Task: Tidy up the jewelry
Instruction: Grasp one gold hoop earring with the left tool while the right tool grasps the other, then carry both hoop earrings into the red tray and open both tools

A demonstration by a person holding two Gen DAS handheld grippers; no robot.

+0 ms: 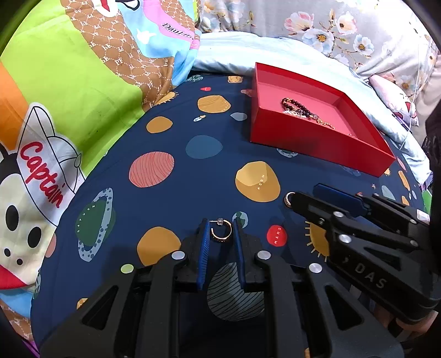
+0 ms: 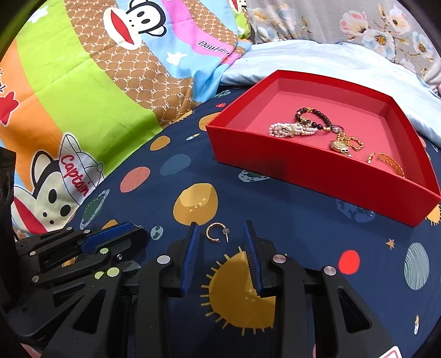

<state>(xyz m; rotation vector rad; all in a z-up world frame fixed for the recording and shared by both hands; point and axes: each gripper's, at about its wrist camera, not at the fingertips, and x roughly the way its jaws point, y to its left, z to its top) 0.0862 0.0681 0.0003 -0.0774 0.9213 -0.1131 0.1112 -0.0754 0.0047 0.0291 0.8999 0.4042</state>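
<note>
In the left wrist view, a gold hoop earring (image 1: pixel 221 233) fills the narrow gap between the blue pads of my left gripper (image 1: pixel 220 225), which is shut on it just above the navy planet-print sheet (image 1: pixel 176 137). A second gold hoop earring (image 2: pixel 215 233) lies on the sheet between the fingers of my right gripper (image 2: pixel 221 226). That gripper is open, with a gap on both sides of the hoop. The right gripper (image 1: pixel 301 195) comes in from the right, with this hoop (image 1: pixel 288 199) at its tip. The red box (image 2: pixel 303 172) behind holds bracelets and a gold chain (image 2: pixel 341 144).
A bright cartoon quilt (image 2: pixel 82 91) rises along the left of the sheet. Behind the red box (image 1: pixel 317 143) lies a pale blue pillow (image 2: pixel 317 60), with floral fabric (image 1: pixel 317 24) beyond it. My left gripper (image 2: pixel 142 232) sits close to the right one's left side.
</note>
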